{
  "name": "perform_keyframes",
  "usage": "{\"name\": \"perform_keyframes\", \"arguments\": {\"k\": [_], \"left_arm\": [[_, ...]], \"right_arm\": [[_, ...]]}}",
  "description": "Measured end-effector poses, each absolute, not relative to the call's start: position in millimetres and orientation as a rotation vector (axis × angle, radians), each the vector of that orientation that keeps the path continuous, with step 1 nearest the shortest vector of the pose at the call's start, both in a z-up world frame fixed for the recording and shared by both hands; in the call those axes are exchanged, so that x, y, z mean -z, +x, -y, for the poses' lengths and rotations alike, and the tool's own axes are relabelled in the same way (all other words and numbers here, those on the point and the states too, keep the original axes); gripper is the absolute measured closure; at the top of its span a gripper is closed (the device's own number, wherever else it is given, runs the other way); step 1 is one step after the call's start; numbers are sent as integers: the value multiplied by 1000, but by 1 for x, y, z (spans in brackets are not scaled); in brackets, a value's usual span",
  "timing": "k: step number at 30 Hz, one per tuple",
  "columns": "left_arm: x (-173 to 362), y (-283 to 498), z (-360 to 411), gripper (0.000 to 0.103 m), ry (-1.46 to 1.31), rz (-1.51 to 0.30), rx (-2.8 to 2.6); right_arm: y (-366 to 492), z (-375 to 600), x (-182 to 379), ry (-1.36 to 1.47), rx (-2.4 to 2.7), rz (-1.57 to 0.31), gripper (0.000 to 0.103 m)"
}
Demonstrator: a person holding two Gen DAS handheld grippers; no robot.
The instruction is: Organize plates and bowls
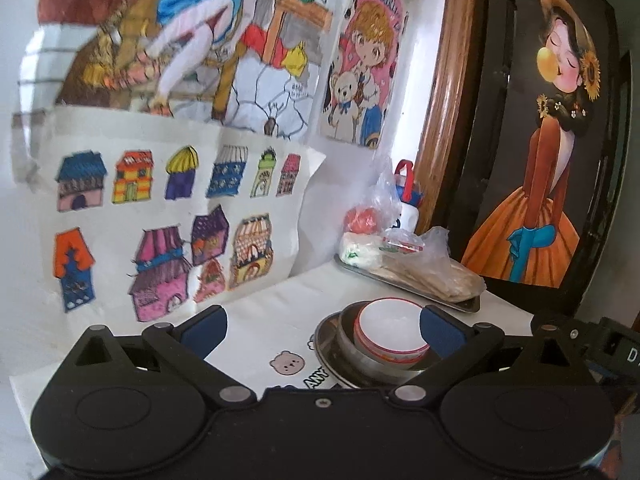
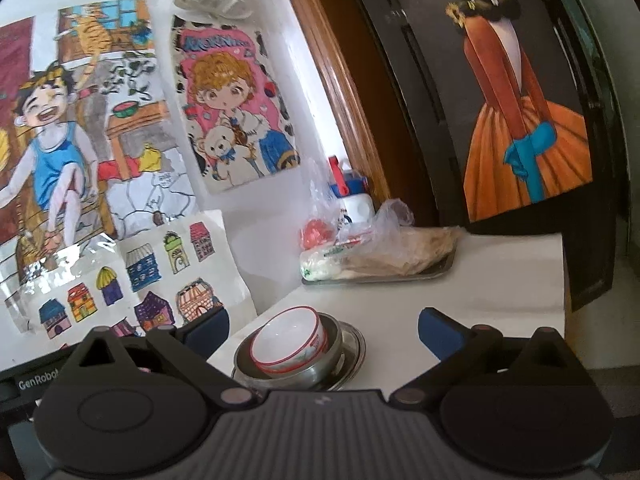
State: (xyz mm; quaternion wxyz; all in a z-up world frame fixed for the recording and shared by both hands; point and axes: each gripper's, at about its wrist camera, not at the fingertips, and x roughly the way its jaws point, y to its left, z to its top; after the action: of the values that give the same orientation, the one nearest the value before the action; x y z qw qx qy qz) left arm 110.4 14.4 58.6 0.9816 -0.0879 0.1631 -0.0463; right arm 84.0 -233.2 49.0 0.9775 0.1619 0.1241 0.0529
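Both the left claw [image 1: 324,330] and right claw [image 2: 324,330] gape wide and empty before the white bowl [image 1: 390,330] nested in a steel bowl [image 1: 348,344] and plate [image 1: 326,350] on the tabletop [image 2: 500,276], whose bear print [image 1: 287,363] only the left view shows.

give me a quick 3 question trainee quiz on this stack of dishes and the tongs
1. True or false: the white bowl with the red rim sits inside the steel bowl.
2. What lies under the steel bowl? A) a steel plate B) a wooden board C) a folded towel
3. Fill in: both the left tongs and the right tongs are ____ and hold nothing.

Key
1. True; it rests tilted in it.
2. A, the steel plate on the white table.
3. open
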Motion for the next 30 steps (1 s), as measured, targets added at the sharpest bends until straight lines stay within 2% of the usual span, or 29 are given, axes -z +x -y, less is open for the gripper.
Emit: {"name": "perform_keyframes", "arguments": {"k": [7,19,30], "left_arm": [[-57,79,-19,1,-166,-305,77],[-22,23,-24,1,-108,-308,37],[-4,2,-16,1,-102,-299,32]], "right_arm": [[57,223,-47,276,-113,-229,0],[12,222,-14,242,-111,-296,0],[-11,230,0,233,-110,-244,0]]}}
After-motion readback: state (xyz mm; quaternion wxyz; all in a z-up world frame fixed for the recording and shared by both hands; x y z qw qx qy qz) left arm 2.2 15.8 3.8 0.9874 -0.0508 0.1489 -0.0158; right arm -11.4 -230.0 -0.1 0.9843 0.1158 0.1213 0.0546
